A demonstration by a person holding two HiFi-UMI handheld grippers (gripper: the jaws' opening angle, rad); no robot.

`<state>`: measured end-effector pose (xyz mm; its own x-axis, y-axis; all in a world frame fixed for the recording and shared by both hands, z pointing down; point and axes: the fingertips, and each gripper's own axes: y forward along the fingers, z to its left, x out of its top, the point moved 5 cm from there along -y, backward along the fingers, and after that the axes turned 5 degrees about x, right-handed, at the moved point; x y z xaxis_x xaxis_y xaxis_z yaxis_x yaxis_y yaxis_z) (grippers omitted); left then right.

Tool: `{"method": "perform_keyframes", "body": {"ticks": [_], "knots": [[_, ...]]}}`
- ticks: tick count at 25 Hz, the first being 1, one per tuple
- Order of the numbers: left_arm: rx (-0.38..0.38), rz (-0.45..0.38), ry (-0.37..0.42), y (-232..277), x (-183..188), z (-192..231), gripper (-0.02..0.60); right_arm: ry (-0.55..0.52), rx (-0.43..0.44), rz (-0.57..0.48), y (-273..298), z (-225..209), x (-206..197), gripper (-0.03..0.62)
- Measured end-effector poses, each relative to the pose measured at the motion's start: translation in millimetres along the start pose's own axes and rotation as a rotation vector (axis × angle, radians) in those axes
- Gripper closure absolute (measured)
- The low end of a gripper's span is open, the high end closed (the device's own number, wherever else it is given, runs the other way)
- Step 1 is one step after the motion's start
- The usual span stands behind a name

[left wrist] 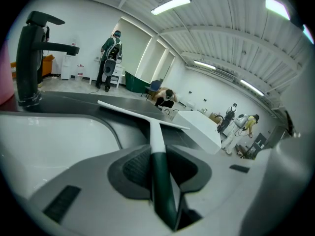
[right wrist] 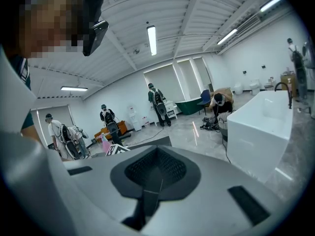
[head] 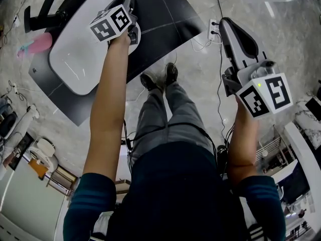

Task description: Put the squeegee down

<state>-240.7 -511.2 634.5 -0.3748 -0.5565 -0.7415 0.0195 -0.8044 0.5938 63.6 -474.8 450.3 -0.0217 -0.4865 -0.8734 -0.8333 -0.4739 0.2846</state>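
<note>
Black counter [head: 165, 9]: below your left gripper [left wrist: 158, 154], with white basin [left wrist: 49, 141]; tap [left wrist: 29, 58] beyond.
Left gripper: you pinch the squeegee [left wrist: 142, 114] handle.
Right gripper [right wrist: 156, 156]: pressed together, empty.

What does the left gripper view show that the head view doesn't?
Only the left gripper view: a close look at the left gripper shut on the dark green and white handle of the white-bladed squeegee, plus long ceiling lights and people standing far off in the room.

Only the head view: the right gripper, and the person's grey trousers and dark shoes on the pale floor.

Both: the black faucet and the white basin set in a dark counter.
</note>
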Motion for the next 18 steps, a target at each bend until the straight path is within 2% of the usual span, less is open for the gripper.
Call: {"method": "perform_keyframes", "body": {"ticks": [4, 7, 10, 13, 18], "knots": [[-0.051, -0.023, 0.003, -4.9, 0.5, -2.2, 0.421, -0.002, 0.001, -0.009, -1.0, 4.5, 2.5, 0.591], [-0.058, -0.047, 0.033, -15.8, 9.0, -4.5, 0.367, -0.006, 0.004, -0.024, -3.6, 8.2, 7.3, 0.591], [-0.057, -0.100, 0.048, -43.2, 24.8, -6.0, 0.365, -0.013, 0.008, -0.044, -8.6, 12.4, 14.7, 0.591], [-0.090, -0.177, 0.046, -84.0, 45.7, -12.9, 0.388, -0.024, 0.017, -0.057, -12.4, 17.6, 25.3, 0.591], [-0.194, -0.316, 0.083, -163.6, 89.0, -39.0, 0.501, -0.076, 0.045, -0.098, -13.2, 26.6, 54.1, 0.591]]}}
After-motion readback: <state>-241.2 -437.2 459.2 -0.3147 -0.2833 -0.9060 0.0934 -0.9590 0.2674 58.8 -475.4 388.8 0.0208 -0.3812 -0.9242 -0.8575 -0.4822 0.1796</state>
